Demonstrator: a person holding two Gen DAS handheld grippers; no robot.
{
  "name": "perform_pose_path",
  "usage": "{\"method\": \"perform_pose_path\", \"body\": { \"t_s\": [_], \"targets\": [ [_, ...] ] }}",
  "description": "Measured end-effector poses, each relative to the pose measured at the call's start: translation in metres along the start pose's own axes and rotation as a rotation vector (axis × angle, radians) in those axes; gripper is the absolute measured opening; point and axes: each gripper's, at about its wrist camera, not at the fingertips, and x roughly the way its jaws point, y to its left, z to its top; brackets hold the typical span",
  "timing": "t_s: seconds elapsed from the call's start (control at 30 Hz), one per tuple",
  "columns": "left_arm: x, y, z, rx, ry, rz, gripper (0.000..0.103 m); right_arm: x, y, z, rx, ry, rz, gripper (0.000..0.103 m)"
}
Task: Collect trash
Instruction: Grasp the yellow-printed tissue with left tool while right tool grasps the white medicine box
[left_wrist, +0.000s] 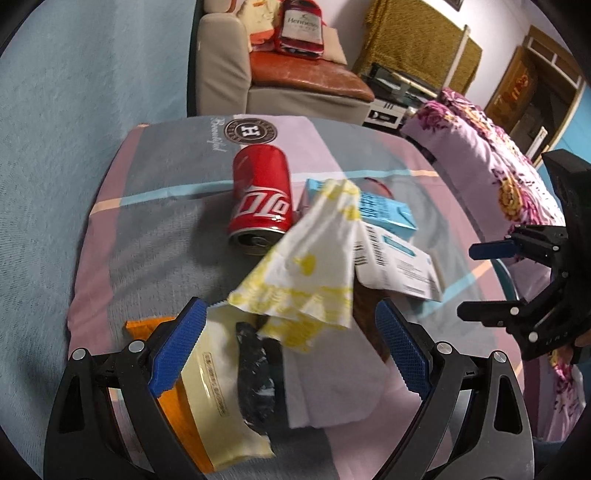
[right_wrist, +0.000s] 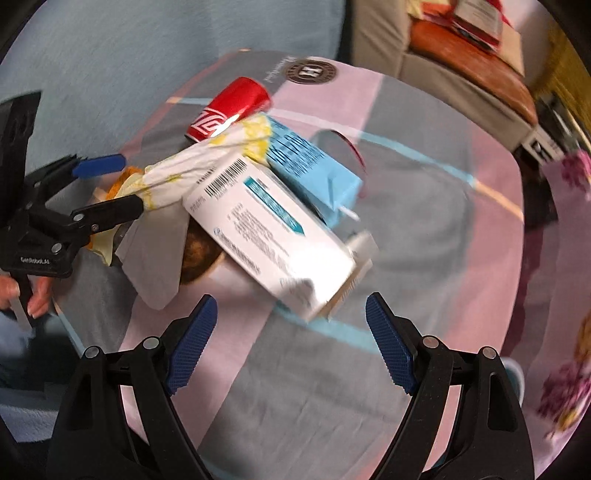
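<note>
A pile of trash lies on a pink and grey pillow. A red cola can lies on its side at the back. A blue carton and a white barcode box lie to its right. A white and yellow crumpled wrapper lies over the middle. A cream and orange packet and a black scrap lie in front. My left gripper is open just in front of the wrapper. My right gripper is open in front of the white box; it also shows in the left wrist view.
The pillow rests on a light blue bedspread. A floral purple quilt lies to the right. A beige armchair with an orange cushion and a red bag stands behind. My left gripper shows in the right wrist view.
</note>
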Motion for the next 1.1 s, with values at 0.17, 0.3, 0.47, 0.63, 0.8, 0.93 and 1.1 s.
{"method": "perform_pose_path", "body": {
  "t_s": [0.17, 0.3, 0.47, 0.63, 0.8, 0.93, 1.1],
  "targets": [
    [0.012, 0.011, 0.003, -0.016, 0.021, 0.006, 0.093, 0.023, 0.003, 0.017, -0.079, 0.015, 0.026, 0.079],
    [0.017, 0.016, 0.005, -0.011, 0.03, 0.003, 0.093, 0.037, 0.004, 0.027, -0.124, 0.037, 0.054, 0.079],
    [0.022, 0.023, 0.006, -0.011, 0.046, 0.002, 0.093, 0.052, 0.005, 0.041, -0.207, 0.055, 0.088, 0.079],
    [0.027, 0.026, 0.004, -0.013, 0.061, 0.0, 0.093, 0.064, 0.002, 0.048, -0.232, 0.076, 0.126, 0.079],
    [0.031, 0.024, 0.005, 0.0, 0.068, 0.003, 0.093, 0.064, 0.001, 0.037, -0.206, 0.072, 0.181, 0.07],
    [0.031, 0.017, 0.009, 0.024, 0.068, 0.007, 0.093, 0.055, 0.0, 0.023, -0.169, 0.066, 0.188, 0.064],
    [0.032, 0.008, 0.019, 0.06, 0.068, 0.001, 0.093, 0.042, -0.005, -0.001, -0.1, 0.066, 0.17, 0.062]
  ]
}}
